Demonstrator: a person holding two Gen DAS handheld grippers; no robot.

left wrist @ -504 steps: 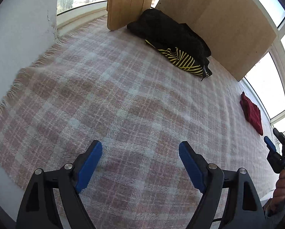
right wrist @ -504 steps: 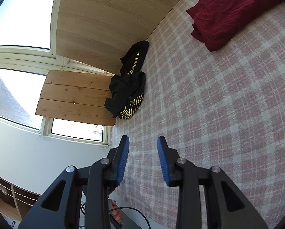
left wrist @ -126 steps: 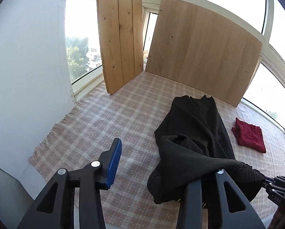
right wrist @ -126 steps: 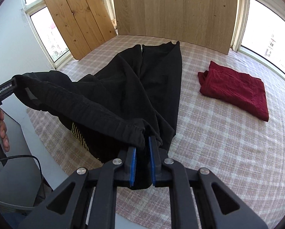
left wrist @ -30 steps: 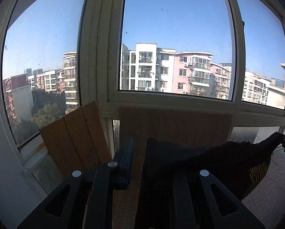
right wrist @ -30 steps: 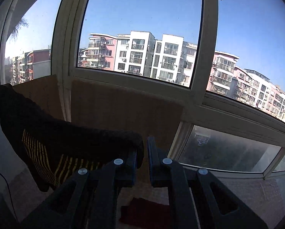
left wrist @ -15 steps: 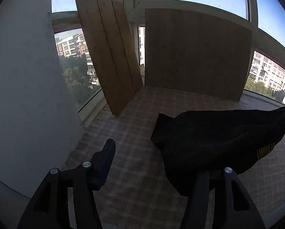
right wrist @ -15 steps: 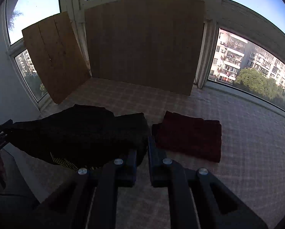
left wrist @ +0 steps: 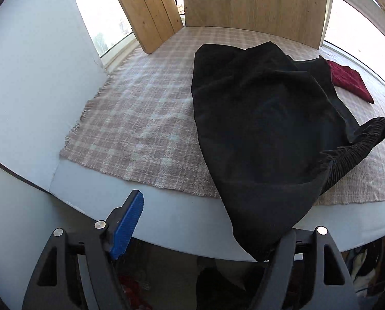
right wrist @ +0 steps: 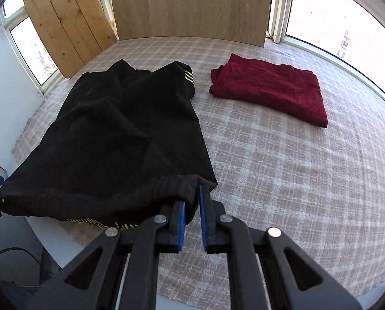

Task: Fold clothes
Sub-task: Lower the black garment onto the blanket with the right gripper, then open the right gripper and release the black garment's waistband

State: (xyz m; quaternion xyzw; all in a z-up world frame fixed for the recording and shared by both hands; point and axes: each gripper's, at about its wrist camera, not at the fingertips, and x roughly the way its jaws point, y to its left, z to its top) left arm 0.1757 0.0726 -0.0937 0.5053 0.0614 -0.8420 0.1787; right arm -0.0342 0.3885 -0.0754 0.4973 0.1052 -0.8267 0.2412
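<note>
A plaid blanket [right wrist: 282,155] covers the table. Black shorts [right wrist: 120,134] spread from centre toward 9 o'clock, waistband lifted off the near edge. A folded maroon garment [right wrist: 269,90] lies at 1 o'clock. The right gripper [right wrist: 191,208] pinches the waistband; the left gripper [left wrist: 210,222] gapes wide, cloth draped over one finger.

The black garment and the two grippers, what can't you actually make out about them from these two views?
- Left gripper, left wrist view: the black garment drapes over its right finger, so its hold is not visible.
- Garment's type and underside: bunched on the plaid blanket; only yellow stripes peek out.
- Right gripper, right wrist view: its fingertips are buried in the waistband fold.
- Red folded cloth, left wrist view: near edge hidden behind the garment.
</note>
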